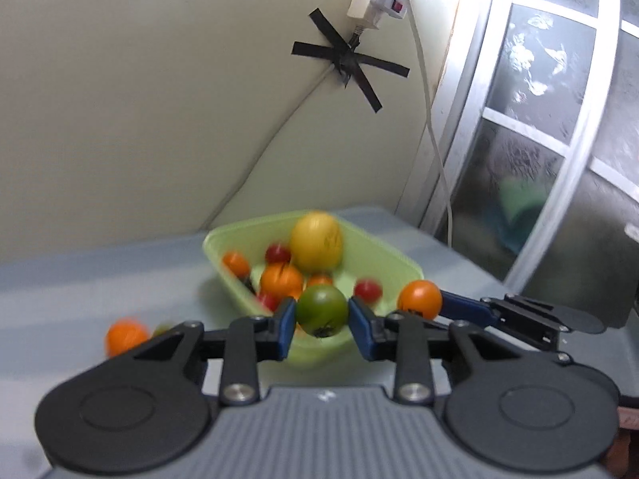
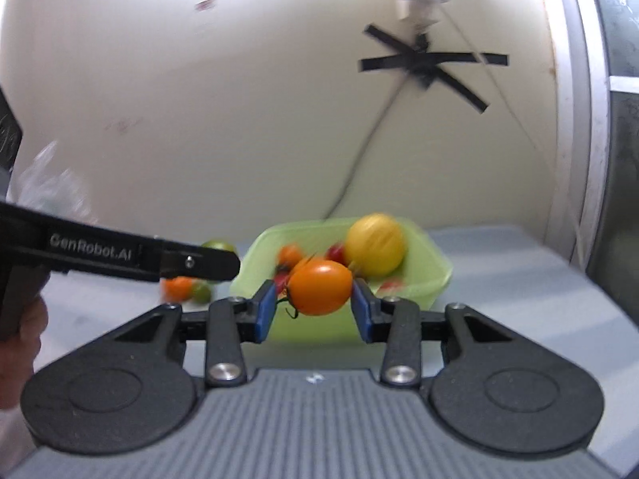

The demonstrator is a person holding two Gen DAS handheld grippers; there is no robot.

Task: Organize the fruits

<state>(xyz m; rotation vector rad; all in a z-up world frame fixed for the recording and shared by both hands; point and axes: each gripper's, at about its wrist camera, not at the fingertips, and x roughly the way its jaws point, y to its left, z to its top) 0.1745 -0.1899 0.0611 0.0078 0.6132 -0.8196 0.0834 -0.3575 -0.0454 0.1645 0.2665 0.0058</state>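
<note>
My left gripper (image 1: 322,321) is shut on a green tomato (image 1: 322,309), held just in front of a light green bowl (image 1: 223,257). The bowl holds a yellow lemon (image 1: 316,241), orange tomatoes (image 1: 280,280) and small red tomatoes (image 1: 368,289). My right gripper (image 2: 314,306) is shut on an orange tomato (image 2: 320,287), held before the same bowl (image 2: 433,279) with the lemon (image 2: 375,244) in it. In the left wrist view the right gripper (image 1: 429,307) shows holding that orange tomato (image 1: 420,299) beside the bowl's right corner.
An orange tomato (image 1: 126,336) and a green one (image 1: 163,328) lie on the grey table (image 1: 100,279) left of the bowl; they also show in the right wrist view (image 2: 179,287). A cream wall with taped cables stands behind. A glass door (image 1: 559,119) is to the right.
</note>
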